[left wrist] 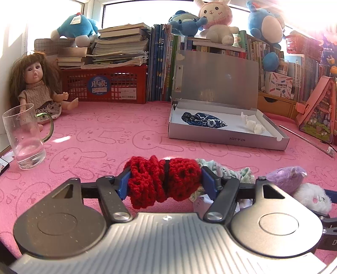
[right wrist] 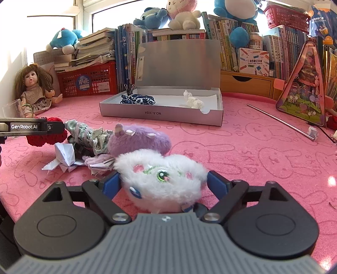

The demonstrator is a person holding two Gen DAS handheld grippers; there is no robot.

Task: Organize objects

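Strong daylight pours through the window [left wrist: 147, 12] behind the clutter, bleaching the upper right corner and throwing bright patches across the worktop's pink cloth [left wrist: 105, 134], which is printed with rabbit outlines. Along the back stand a red lattice crate [left wrist: 105, 84] topped with stacked books [left wrist: 120, 46], a row of upright books [left wrist: 160, 63] and a small wooden drawer unit [right wrist: 246, 83], with plush toys [left wrist: 214, 21] perched on top. A long-haired doll [left wrist: 35, 88] sits against the pale wall [left wrist: 12, 46] on the left
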